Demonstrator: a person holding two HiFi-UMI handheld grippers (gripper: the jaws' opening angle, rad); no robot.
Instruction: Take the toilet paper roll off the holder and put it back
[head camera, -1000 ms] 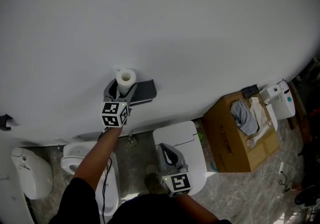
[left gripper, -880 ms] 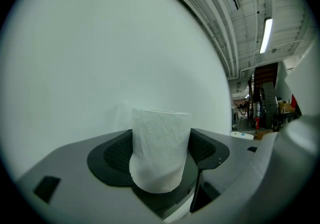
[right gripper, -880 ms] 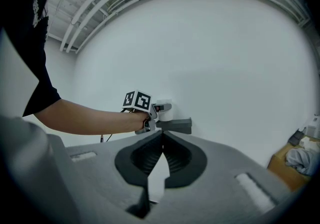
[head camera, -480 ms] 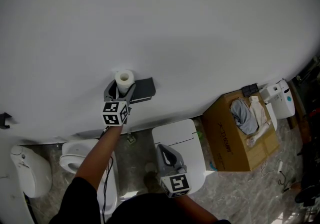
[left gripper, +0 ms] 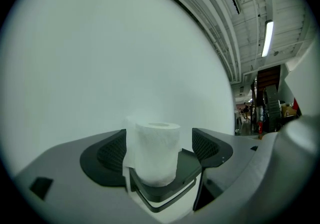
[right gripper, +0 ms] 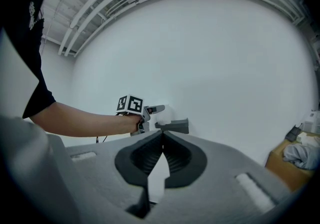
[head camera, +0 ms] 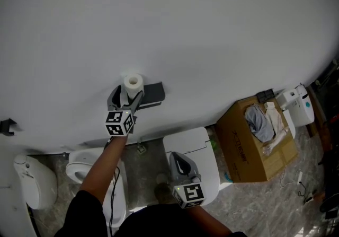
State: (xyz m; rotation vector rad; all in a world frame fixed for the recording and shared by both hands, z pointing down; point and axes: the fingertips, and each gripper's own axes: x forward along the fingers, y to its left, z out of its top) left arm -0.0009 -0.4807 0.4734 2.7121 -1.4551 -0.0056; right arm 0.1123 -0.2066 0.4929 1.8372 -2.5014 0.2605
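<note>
The left hand-held gripper is raised to the white wall, and its 2 jaws are opening, standing wide on either side of the toilet paper roll. In the left gripper view a gap shows between the right pad and the paper, while on the left side a loose flap of paper lies close to the pad; the pads do not press on the roll. The roll stands upright on the dark grey holder, which is fixed to the wall, with its open core facing up. The right hand-held gripper is held low and near the person's body, well apart from the holder, over the closed white lid of a toilet; its 2 jaws meet at the tips and nothing is between them. In the head view a second toilet stands on the floor to the left, and a cardboard box with cloth in it stands to the right against the wall.
</note>
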